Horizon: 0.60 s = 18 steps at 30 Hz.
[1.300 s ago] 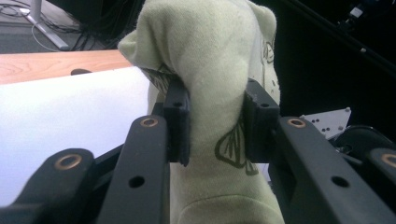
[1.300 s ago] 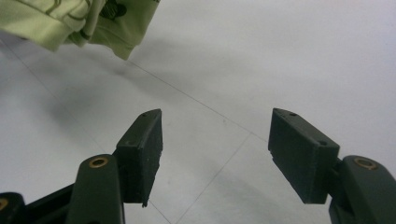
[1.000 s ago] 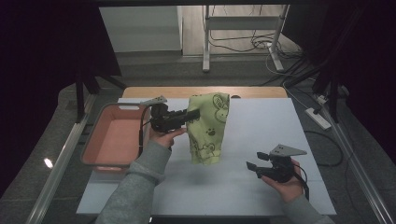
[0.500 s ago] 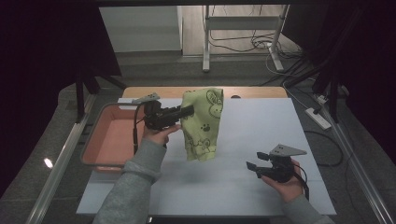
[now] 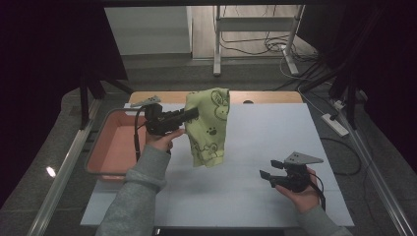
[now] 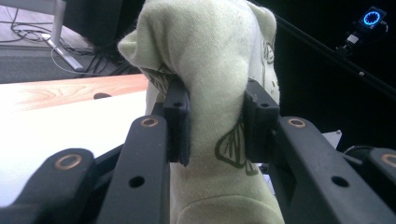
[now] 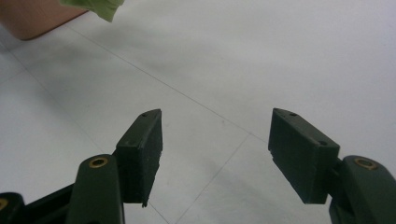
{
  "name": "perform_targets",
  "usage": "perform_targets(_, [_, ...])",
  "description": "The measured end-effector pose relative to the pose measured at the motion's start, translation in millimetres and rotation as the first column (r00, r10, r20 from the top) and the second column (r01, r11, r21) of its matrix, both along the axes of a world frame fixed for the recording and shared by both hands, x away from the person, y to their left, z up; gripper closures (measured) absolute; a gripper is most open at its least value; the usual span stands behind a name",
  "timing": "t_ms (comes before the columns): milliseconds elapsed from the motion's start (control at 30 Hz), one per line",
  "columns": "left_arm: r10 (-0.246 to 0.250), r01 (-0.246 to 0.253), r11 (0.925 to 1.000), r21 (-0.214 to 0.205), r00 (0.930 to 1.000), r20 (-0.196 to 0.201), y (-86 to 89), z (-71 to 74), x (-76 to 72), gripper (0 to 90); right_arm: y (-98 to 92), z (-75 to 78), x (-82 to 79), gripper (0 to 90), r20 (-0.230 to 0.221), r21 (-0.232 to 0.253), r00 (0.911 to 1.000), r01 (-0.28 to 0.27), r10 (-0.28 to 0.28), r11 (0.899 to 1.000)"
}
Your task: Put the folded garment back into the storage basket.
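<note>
while left gripper (image 5: 189,114) pinches green cloth (image 5: 209,127), right gripper (image 5: 266,175) jaws wide, empty

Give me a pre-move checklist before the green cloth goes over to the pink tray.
1. Left hand-held gripper clamped on the green cloth: ok, pads press into a bunched fold.
2. Cloth's lower edge off the table: cannot tell.
3. Pink tray free to receive it: ok.
4. Right hand-held gripper out of the path: ok, low at the table's near right.
5. Right jaws open, holding nothing: ok.
</note>
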<state>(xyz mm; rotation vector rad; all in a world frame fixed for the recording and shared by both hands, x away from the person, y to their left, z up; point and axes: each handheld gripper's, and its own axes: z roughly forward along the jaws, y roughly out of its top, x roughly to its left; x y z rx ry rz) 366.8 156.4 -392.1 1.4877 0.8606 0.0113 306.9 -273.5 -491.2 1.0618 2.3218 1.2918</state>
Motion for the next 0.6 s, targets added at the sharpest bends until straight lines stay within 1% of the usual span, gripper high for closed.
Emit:
perform_targets(300, [0.015,-0.015,0.9999,-0.008,0.9999,0.008,9.5,4.9,-3.5,67.3,0.1,-0.1,-0.1,36.3,0.001,-0.002,1.0,-0.001,0.001,1.0])
perform_targets(600, [0.031,-0.03,0.9992,-0.026,0.9995,0.012,19.9,8.5,-4.5,67.3,0.7,-0.8,-0.1,36.3,0.0,-0.002,1.0,0.0,0.0,1.0])
